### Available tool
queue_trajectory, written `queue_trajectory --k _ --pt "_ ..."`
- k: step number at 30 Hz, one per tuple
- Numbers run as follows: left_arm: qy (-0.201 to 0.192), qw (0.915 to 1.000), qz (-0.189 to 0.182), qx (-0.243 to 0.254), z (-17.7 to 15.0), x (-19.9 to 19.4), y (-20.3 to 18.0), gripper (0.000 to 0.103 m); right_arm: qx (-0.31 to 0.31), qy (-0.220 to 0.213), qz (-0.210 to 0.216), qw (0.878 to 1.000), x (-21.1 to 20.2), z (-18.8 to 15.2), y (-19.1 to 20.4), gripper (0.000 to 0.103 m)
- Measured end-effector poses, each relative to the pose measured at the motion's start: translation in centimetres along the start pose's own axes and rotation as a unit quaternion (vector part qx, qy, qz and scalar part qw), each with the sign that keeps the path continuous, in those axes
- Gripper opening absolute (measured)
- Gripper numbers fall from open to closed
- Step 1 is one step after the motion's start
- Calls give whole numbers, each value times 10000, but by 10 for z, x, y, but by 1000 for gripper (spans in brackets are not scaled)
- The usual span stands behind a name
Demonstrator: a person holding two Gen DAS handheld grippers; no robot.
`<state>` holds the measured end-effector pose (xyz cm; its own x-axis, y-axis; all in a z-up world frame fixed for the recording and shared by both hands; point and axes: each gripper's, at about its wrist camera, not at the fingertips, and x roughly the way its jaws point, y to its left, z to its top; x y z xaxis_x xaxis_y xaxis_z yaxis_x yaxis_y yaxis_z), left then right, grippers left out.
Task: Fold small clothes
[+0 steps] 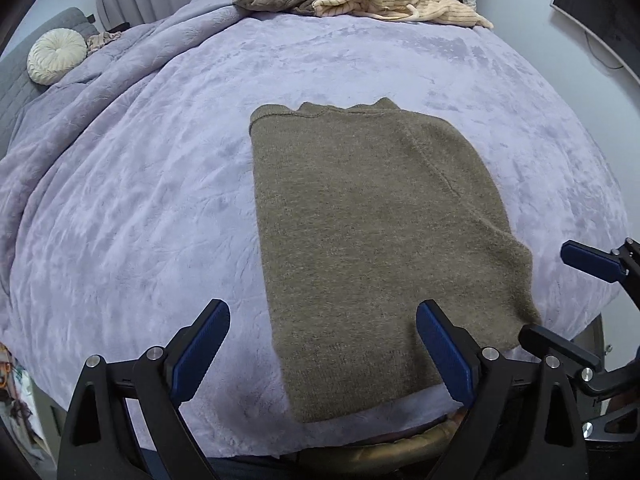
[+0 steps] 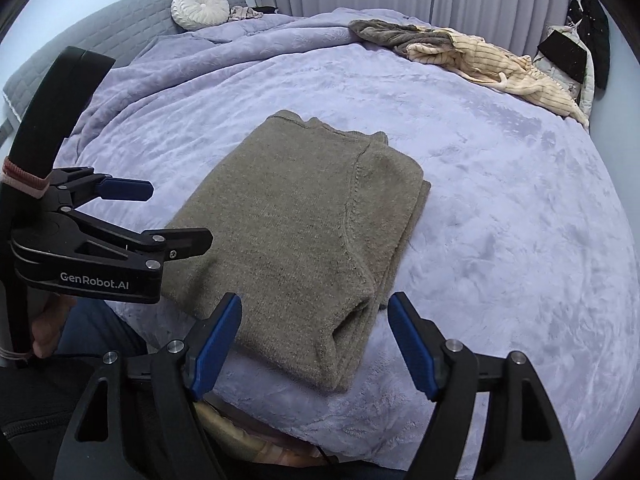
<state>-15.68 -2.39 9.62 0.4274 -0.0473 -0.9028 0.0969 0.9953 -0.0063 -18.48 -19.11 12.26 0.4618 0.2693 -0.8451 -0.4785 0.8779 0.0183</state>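
Note:
An olive-brown knit sweater lies flat on the lilac bedspread, folded lengthwise with its sleeves tucked in; it also shows in the right wrist view. My left gripper is open and empty, hovering over the sweater's near hem. My right gripper is open and empty, just above the sweater's near right corner. It also shows at the right edge of the left wrist view, and the left gripper shows at the left of the right wrist view.
A heap of unfolded clothes, brown and cream striped, lies at the bed's far edge. A round cream cushion leans on the grey headboard. Curtains hang behind. A monitor stands at right.

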Motion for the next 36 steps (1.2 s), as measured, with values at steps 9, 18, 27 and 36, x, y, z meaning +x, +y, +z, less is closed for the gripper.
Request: queue_trajectory --k 9,18,27,36 --pt "294 9994 183 16 6 10 1 95 -8 255 -266 9993 13 4 3 78" --pt "373 9989 288 -26 19 12 7 95 81 400 -342 9986 20 15 4 78" --pt "383 9989 271 -29 27 14 7 95 87 395 -337 9986 21 25 3 78" --pt "376 9988 297 -45 31 14 10 95 191 367 -331 9986 20 31 -5 78"
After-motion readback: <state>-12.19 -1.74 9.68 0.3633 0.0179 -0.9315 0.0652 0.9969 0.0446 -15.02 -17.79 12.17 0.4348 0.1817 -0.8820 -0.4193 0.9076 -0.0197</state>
